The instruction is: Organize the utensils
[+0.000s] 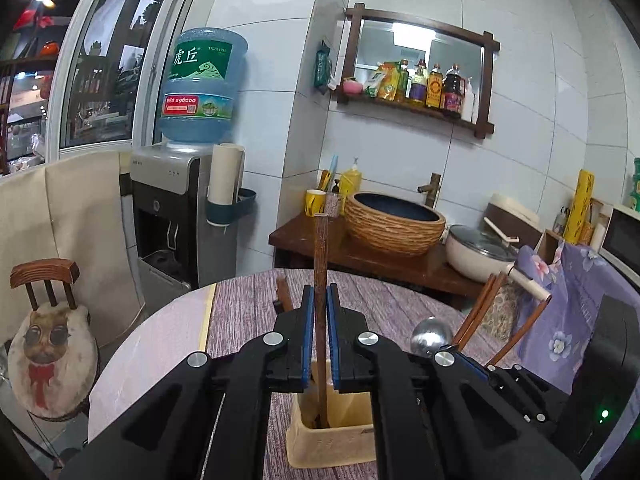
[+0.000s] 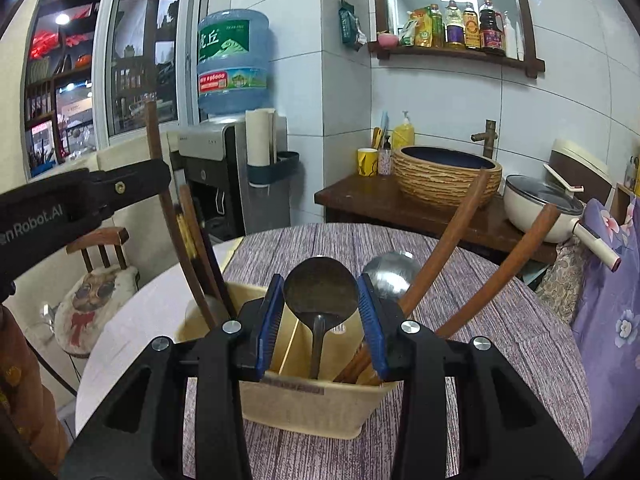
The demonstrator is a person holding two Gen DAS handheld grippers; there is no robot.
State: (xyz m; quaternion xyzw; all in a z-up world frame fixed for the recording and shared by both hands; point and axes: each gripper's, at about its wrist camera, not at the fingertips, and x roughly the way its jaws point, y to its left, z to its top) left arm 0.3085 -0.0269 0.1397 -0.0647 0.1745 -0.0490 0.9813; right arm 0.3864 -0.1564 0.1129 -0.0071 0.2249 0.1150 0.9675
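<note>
Our left gripper (image 1: 320, 320) is clenched on a wooden utensil handle (image 1: 320, 264), held upright, its low end inside the beige holder (image 1: 332, 440) on the table (image 1: 248, 312). Our right gripper (image 2: 320, 316) has its jaws apart around a dark ladle (image 2: 320, 292) standing in the holder, not touching it. Beside it are a steel ladle (image 2: 390, 272) and wooden handles (image 2: 448, 240).

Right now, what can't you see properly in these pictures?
- Left wrist view: the bottom of the chopstick held by the left gripper drops into the utensil holder, so its tip is hidden.
- Right wrist view: the dark spoon stands between the right gripper pads; whether they touch it is unclear.
- Right wrist view: the steel ladle handle is hidden behind the gripper.
</note>
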